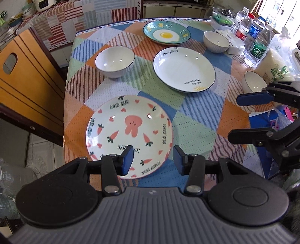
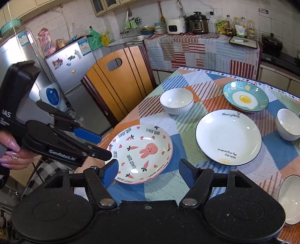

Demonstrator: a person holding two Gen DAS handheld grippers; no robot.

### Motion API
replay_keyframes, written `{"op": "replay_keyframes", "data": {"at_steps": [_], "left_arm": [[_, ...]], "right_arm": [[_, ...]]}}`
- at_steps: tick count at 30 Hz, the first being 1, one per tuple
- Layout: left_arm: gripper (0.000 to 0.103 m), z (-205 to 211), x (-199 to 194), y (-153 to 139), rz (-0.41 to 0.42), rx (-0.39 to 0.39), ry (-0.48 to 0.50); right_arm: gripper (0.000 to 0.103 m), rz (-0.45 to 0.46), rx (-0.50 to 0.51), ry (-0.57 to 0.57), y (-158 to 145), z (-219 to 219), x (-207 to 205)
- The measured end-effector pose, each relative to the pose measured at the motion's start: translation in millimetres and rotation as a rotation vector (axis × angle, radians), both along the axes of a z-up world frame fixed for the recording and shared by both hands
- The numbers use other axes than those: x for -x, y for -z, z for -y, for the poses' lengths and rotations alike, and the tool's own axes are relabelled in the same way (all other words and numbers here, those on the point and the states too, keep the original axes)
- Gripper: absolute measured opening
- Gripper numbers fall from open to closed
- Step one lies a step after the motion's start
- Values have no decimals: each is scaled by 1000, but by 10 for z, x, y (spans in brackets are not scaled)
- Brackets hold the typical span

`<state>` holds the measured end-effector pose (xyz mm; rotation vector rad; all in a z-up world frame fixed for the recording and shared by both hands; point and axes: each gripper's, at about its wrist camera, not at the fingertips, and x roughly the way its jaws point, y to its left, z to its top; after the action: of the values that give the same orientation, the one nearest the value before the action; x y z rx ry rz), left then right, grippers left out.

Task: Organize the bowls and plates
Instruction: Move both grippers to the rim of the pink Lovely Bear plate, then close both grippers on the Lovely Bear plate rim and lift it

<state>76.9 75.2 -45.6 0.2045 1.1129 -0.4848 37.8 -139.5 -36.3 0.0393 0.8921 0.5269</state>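
A rabbit-and-carrot plate (image 1: 129, 137) (image 2: 142, 152) lies flat at the near left of the patchwork table (image 1: 196, 120). My left gripper (image 1: 152, 159) (image 2: 105, 147) hovers at its near-left rim, open, with no pad pressing on it. My right gripper (image 2: 148, 170) (image 1: 236, 116) is open and empty over the near edge, right of that plate. Farther back lie a white plate (image 1: 183, 69) (image 2: 227, 137) and a teal fried-egg plate (image 1: 166, 32) (image 2: 245, 96). Three white bowls stand apart: back left (image 1: 114, 62) (image 2: 176, 101), back right (image 1: 216, 41) (image 2: 287, 123), near right (image 1: 254, 82) (image 2: 288, 199).
Water bottles (image 1: 258, 47), a rice bag (image 1: 275, 63) and a basket (image 1: 223, 16) crowd the table's far right. Orange folding chairs (image 2: 116, 82) and a fridge (image 2: 75, 65) stand past the left edge. A person's hand (image 2: 11, 154) holds the left gripper.
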Motion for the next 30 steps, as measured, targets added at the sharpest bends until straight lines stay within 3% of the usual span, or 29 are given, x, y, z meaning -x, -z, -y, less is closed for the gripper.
{"op": "replay_keyframes", "data": {"at_steps": [8, 13, 17, 21, 25, 30], "left_arm": [[55, -280, -58, 310, -44, 6, -12], [64, -412, -169, 574, -73, -2, -19], [71, -502, -245, 757, -45, -22, -51], [84, -585, -338, 938, -13, -26, -78], [86, -667, -492, 1150, -16, -49, -87], [84, -829, -680, 1420, -45, -19, -149]], "right_arm": [[75, -62, -4, -16, 456, -165, -109], [75, 17, -24, -4, 725, -204, -121], [76, 60, -52, 35, 951, -152, -251], [76, 19, -79, 72, 1224, -126, -449], [75, 8, -101, 89, 1453, -143, -538], [57, -41, -112, 54, 1643, -270, -606]]}}
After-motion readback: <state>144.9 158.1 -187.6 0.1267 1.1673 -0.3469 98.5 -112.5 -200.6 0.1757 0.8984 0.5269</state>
